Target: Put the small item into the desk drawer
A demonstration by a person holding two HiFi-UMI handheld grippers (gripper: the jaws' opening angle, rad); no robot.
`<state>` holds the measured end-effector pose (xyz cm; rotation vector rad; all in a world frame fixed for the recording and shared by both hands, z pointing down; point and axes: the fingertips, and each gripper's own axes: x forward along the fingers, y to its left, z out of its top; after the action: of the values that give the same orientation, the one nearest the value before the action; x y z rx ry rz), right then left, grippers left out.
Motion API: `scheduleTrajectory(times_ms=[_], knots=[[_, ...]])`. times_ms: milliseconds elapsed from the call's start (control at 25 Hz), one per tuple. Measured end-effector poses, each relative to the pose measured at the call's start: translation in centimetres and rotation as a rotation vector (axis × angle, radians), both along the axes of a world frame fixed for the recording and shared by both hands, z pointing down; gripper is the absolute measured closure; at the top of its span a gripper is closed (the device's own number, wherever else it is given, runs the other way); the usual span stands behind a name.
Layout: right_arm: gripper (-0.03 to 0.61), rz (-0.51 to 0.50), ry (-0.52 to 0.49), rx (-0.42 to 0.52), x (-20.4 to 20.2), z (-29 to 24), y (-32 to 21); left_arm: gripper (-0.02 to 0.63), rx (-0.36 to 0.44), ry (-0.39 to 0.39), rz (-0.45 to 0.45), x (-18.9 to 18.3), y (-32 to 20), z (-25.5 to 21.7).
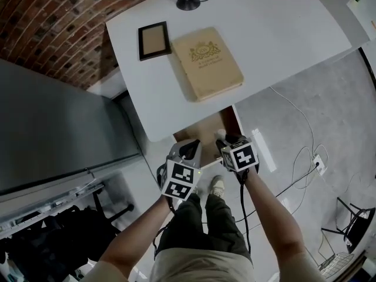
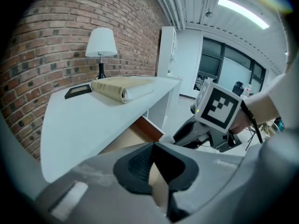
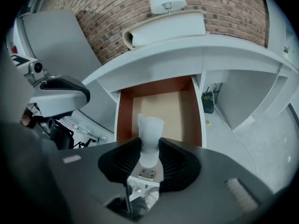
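The brown desk drawer (image 1: 207, 128) stands pulled out under the white desk (image 1: 264, 40); its tan bottom (image 3: 161, 107) looks bare. My right gripper (image 3: 150, 146) is shut on a small white item (image 3: 150, 132), which pokes up between the pads just in front of the drawer's front edge. In the head view that right gripper (image 1: 223, 138) hangs over the drawer's front right corner. Beside it, at the drawer's front left, my left gripper (image 1: 189, 150) has its jaws closed together with nothing in them. The left gripper (image 2: 152, 149) view shows the drawer (image 2: 135, 139) just behind its pads.
On the desk lie a tan book (image 1: 207, 62), a dark picture frame (image 1: 154, 40) and a lamp base (image 1: 188, 3). A grey cabinet (image 1: 53, 128) stands close on the left. Cables (image 1: 305, 151) and a white power strip (image 1: 263, 150) lie on the floor to the right.
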<state>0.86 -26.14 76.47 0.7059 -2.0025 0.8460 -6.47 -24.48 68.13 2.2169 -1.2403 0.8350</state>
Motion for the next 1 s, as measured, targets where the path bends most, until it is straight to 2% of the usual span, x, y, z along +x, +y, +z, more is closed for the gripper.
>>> scheduleTrajectory(times_ms=[320,520,640,880,1000], knots=[[0.450,-0.043,0.131,-0.094,0.6,8.9,-1.1,0.612,-0.060,0.005,-0.079,-0.9,-1.5,6.5],[0.448,-0.065,0.161,-0.130,0.2,12.2,-2.0,0.612,-0.084,0.005,-0.096,-1.1,-1.9,9.5],[0.446,-0.089,0.171,-0.131,-0.2,13.4,-2.3,0.612,-0.098,0.017,-0.106,-1.2,-1.9,10.8],[0.411,-0.062,0.166,-0.148,0.0,13.9,-2.0,0.612,-0.113,0.015,-0.100,-1.8,-1.5,11.9],[0.443,-0.033,0.136,-0.123,0.0,12.4,-1.8,0.612,-0.110,0.009,-0.093,-2.1,-1.1,11.0]])
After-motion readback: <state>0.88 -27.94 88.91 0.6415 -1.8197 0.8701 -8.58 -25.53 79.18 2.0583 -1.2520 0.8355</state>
